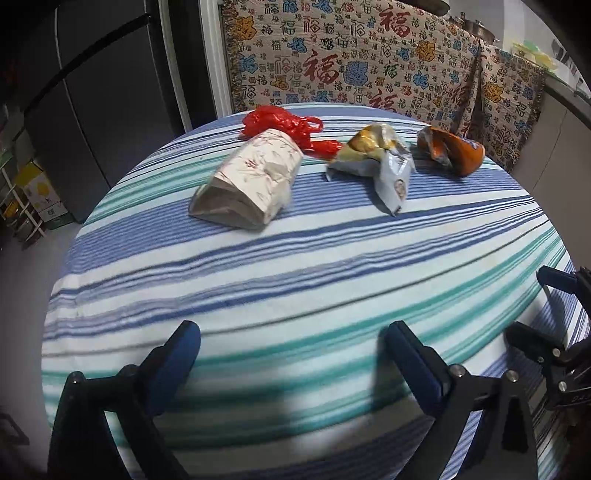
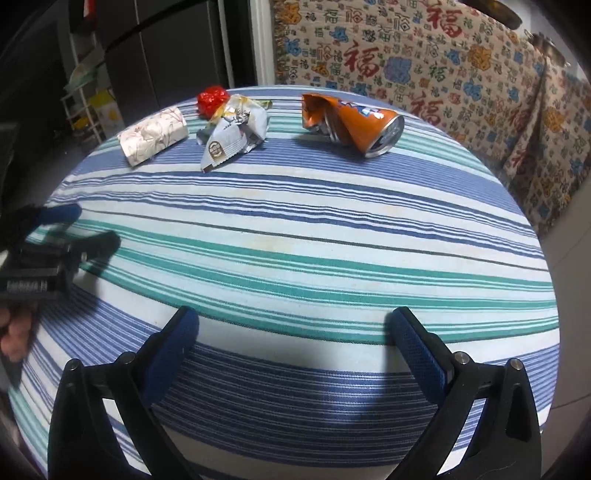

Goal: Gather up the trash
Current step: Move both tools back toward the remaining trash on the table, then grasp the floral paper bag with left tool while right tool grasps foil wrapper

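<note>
Several pieces of trash lie at the far side of a round table with a striped cloth point(image 1: 295, 258). From left: a floral tissue pack point(image 1: 247, 181) point(image 2: 153, 134), a red plastic bag point(image 1: 284, 123) point(image 2: 210, 99) behind it, a crumpled silver and yellow snack wrapper point(image 1: 376, 162) point(image 2: 236, 127), and a crushed orange can point(image 1: 450, 149) point(image 2: 354, 123). My left gripper point(image 1: 291, 343) is open and empty above the near table edge. My right gripper point(image 2: 293, 332) is open and empty, also near the front edge. Each gripper shows in the other's view: right point(image 1: 546, 314), left point(image 2: 74, 229).
A patterned cloth with red characters point(image 1: 369, 59) point(image 2: 443, 74) covers furniture behind the table. A dark fridge point(image 1: 103, 92) and a white rack with boxes point(image 1: 29, 199) stand to the left. Pots point(image 1: 476, 26) sit at the back right.
</note>
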Available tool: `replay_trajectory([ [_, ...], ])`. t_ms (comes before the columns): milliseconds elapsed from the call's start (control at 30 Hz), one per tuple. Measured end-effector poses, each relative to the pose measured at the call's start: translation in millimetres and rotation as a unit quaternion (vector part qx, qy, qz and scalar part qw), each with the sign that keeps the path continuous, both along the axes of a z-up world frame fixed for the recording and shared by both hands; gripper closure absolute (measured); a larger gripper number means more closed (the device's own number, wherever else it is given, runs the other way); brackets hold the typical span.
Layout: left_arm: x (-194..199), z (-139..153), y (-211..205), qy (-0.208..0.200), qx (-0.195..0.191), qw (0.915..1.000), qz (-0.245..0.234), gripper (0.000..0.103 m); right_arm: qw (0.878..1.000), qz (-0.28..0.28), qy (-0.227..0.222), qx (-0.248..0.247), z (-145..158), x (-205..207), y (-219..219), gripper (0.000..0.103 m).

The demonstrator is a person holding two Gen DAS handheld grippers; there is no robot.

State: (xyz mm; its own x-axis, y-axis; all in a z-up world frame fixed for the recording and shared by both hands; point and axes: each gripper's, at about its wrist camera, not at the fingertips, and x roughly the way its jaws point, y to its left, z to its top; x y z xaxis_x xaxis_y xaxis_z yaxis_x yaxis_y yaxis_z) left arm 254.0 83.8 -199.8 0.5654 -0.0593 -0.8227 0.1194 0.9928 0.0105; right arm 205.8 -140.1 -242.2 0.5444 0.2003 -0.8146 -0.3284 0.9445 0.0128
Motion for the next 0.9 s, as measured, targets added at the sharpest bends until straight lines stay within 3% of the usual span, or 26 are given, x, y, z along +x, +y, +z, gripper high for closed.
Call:
replay_trajectory([
  [67, 12, 3, 11, 0.012, -0.005, 0.9998, -0.013, 0.000, 1.000, 0.000, 0.000, -0.001, 0, 0, -1, 0.000],
  [300, 49, 37, 48, -0.028, -0.076, 0.9958, -0.042, 0.001, 1.000, 0.001, -0.001, -0.001, -2, 3, 1, 0.000],
  [367, 64, 36, 40, -0.019, -0.067, 0.9949, -0.073, 0.001, 1.000, 0.001, -0.001, -0.002, -2, 3, 1, 0.000],
  [467, 79, 33, 24, -0.025, -0.011, 0.9942, -0.104, 0.001, 1.000, 0.002, -0.001, -0.001, -2, 3, 1, 0.000],
  [667, 106, 22, 15, -0.006, -0.013, 0.9924, -0.123, 0.003, 1.000, 0.002, -0.001, -0.001, -2, 3, 1, 0.000],
  [700, 107, 21, 16, -0.007, -0.017, 0.9923, -0.122, 0.010, 1.000, 0.002, -0.001, -0.001, -2, 3, 1, 0.000],
  [733, 109, 19, 16, -0.005, -0.023, 0.9924, -0.121, 0.025, 1.000, 0.002, -0.001, -0.001, -2, 3, 1, 0.000],
  [800, 105, 20, 15, -0.017, -0.014, 0.9939, -0.108, 0.039, 1.000, 0.002, -0.001, -0.001, -2, 3, 1, 0.000],
  [900, 95, 23, 17, -0.021, -0.024, 0.9951, -0.093, 0.042, 1.000, 0.003, -0.001, -0.001, -2, 3, 1, 0.000],
])
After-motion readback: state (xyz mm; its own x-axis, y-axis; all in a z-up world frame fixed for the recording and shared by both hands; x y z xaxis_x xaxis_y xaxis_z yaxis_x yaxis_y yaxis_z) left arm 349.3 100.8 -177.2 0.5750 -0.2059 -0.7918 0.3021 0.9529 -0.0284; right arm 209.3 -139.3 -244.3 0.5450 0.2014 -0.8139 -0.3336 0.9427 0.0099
